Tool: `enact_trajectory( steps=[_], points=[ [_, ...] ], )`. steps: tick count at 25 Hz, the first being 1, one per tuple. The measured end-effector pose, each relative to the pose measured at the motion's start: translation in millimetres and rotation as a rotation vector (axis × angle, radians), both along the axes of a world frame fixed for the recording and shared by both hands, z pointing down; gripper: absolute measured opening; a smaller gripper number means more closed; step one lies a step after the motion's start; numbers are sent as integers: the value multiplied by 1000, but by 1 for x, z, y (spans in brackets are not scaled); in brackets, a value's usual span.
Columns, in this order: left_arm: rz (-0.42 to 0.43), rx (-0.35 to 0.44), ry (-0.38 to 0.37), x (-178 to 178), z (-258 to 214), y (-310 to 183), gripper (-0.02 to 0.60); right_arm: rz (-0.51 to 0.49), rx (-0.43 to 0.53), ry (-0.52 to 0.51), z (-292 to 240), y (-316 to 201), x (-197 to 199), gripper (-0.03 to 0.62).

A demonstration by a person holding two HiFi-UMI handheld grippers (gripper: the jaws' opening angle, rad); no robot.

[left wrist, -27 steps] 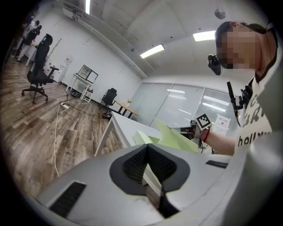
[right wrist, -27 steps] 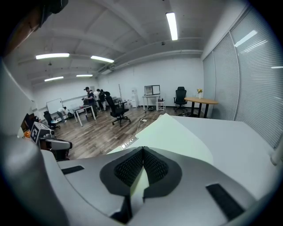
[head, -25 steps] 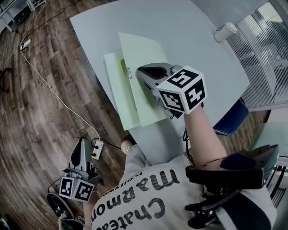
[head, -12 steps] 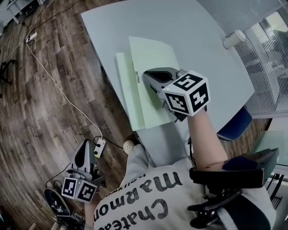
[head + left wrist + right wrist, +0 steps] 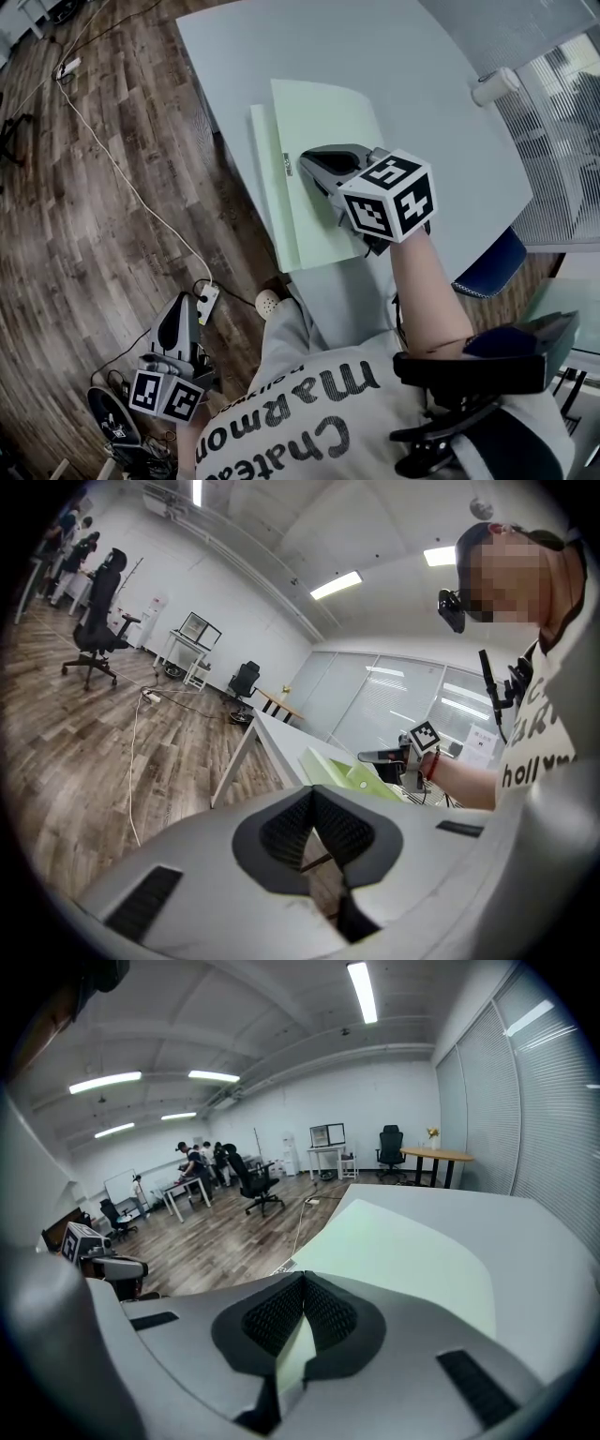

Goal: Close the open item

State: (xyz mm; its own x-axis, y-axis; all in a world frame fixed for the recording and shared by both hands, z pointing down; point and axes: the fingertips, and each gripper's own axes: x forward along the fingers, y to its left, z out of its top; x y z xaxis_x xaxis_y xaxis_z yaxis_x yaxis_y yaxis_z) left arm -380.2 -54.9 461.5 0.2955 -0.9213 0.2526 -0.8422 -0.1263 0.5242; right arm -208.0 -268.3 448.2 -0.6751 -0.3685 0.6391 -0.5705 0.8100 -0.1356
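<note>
One pale worktop (image 5: 412, 56) carries the green folder (image 5: 323, 122), which lies flat on it at the edge nearest the person. Change noted: a second ago the folder's top cover stood raised with the inside showing. Now it lies almost flat, with only a narrow strip of the lower leaf showing along the folder's left side. Judged nearly closed; a final press may remain. The right tool (image 5: 309, 161) rests on the folder's cover, jaws pressed together, nothing between them. The left tool (image 5: 178, 314) hangs well apart from the folder, low over the floor, jaws likewise together, empty.
</note>
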Motion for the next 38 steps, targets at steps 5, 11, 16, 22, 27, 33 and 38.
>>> enact_trajectory(
  steps=[5, 11, 16, 22, 27, 33, 38],
  points=[
    [-9, -5, 3, -4, 0, 0, -3, -9, -18, 17, 8, 1, -5, -2],
    [-2, -7, 7, -2, 3, 1, -3, -24, -40, 28, 18, 6, -8, -2],
    [10, -7, 15, 3, 5, -1, -3, -44, -46, 63, 28, 7, -10, -2],
    [-2, -11, 15, 5, 4, 0, -3, -61, -50, 89, 34, 6, -9, -2],
    [-12, -19, 14, 6, 9, 3, -3, -73, -57, 97, 44, 7, -9, -2],
    [-13, -25, 12, 7, 7, 5, -3, -63, -52, 96, 45, 3, -12, -2],
    [-16, -22, 10, 6, 9, 4, -3, -104, -17, 153, 54, 5, -17, -2]
  ],
)
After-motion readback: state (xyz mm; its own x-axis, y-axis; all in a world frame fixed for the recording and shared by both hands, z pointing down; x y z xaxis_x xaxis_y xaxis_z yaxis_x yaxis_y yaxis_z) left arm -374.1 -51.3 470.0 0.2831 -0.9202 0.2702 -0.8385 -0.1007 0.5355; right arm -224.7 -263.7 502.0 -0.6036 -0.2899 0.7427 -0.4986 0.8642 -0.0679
